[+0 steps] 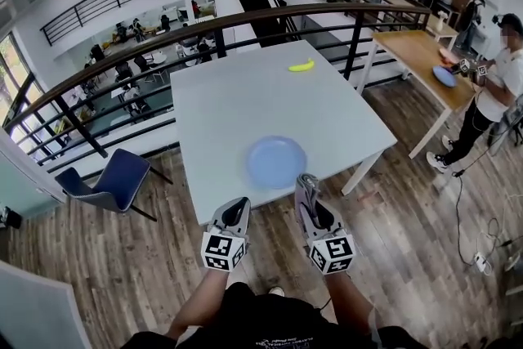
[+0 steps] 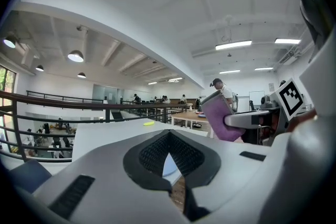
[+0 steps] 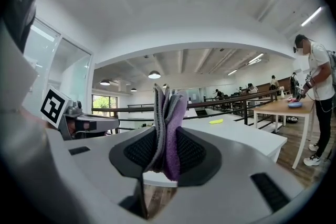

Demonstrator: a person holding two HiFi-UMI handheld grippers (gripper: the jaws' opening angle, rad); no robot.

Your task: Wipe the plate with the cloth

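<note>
A light blue plate (image 1: 276, 162) lies near the front edge of the white table (image 1: 245, 98). My right gripper (image 1: 306, 181) hovers just in front of the plate's near rim, shut on a folded purple and grey cloth (image 3: 168, 131) that stands upright between its jaws. The cloth (image 2: 222, 118) also shows at the right of the left gripper view. My left gripper (image 1: 242, 207) is held off the table's front edge, left of the right one, shut with nothing in it. A sliver of the plate (image 2: 169, 165) shows under its closed jaws.
A yellow banana-like object (image 1: 301, 65) lies at the table's far side. A curved railing (image 1: 163, 41) runs behind the table, and a blue chair (image 1: 114, 180) stands to the left. At the right, a person (image 1: 498, 82) stands by a wooden table (image 1: 417, 53).
</note>
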